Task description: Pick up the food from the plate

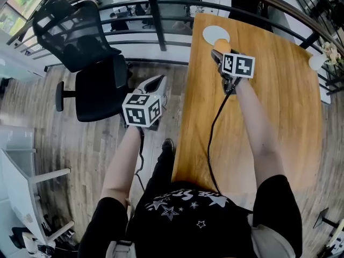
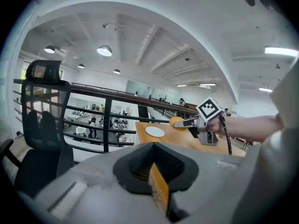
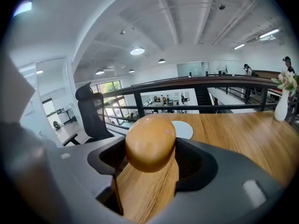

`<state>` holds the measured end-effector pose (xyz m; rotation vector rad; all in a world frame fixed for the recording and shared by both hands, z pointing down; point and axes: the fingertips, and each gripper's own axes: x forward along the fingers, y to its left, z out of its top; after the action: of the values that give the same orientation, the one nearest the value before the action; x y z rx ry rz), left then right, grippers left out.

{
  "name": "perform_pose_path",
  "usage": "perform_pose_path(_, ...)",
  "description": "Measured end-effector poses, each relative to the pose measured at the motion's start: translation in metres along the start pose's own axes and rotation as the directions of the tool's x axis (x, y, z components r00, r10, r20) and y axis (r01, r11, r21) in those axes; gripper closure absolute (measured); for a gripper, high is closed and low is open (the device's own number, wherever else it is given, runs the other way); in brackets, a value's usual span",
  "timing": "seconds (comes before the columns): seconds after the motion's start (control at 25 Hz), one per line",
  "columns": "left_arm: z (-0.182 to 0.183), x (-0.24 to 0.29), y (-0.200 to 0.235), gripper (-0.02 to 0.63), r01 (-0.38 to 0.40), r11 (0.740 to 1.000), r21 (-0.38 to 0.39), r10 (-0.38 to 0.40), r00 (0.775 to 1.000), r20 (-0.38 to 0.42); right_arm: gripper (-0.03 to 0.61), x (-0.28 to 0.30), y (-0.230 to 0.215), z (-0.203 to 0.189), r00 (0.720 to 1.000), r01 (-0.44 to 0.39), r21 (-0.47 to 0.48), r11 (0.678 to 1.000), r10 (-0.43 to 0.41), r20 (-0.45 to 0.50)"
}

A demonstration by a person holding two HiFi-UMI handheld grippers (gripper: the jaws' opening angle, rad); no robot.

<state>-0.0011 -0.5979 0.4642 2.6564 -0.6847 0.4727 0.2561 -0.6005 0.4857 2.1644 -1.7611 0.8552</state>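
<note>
A round orange-brown piece of food sits between the jaws of my right gripper, which is shut on it and holds it above the wooden table. In the right gripper view the food fills the gap of the right gripper, and the empty white plate lies on the table just beyond. The plate is at the table's far left corner. My left gripper hangs over the floor left of the table, its jaws together with nothing in them. From the left gripper view, the food shows beside the plate.
A black office chair stands on the wood floor to the left. A dark railing runs behind the table's far edge. A white vase with flowers stands at the table's far right. A black cable trails from the right gripper across the table.
</note>
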Motion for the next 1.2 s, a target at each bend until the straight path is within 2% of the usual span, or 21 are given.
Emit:
perform_pose_path(0.32,-0.031,-0.044,-0.023,0.612,-0.050,0.998,-0.034,0.051,0.998,0.021,0.245,-0.055,0.017,-0.030,0.998,-0.063,-0.017,0.998,0.063,0.025)
perform_pose_path(0.56,-0.031,-0.090,-0.042,0.612,-0.104,0.993,-0.062,0.108,0.991,0.074,0.245,-0.099,0.040,-0.032,0.990,-0.134,-0.043,0.990,0.136,0.046)
perform_pose_path(0.68,-0.037,-0.109,-0.057,0.612,-0.123,0.989,-0.077,0.130,0.987,0.094,0.244,-0.118,0.045,-0.038,0.984,-0.162,-0.019,0.987,0.163,0.065)
perform_pose_path(0.84,-0.050,-0.126,-0.079,0.612,-0.137,0.985,-0.101,0.149,0.982,0.116,0.244,-0.138,0.046,-0.051,0.977,-0.198,0.014,0.980,0.196,0.085)
perform_pose_path(1.2,-0.076,-0.149,-0.114,0.612,-0.148,0.980,-0.134,0.167,0.976,0.139,0.244,-0.177,0.059,-0.078,0.956,-0.277,-0.040,0.960,0.279,0.087)
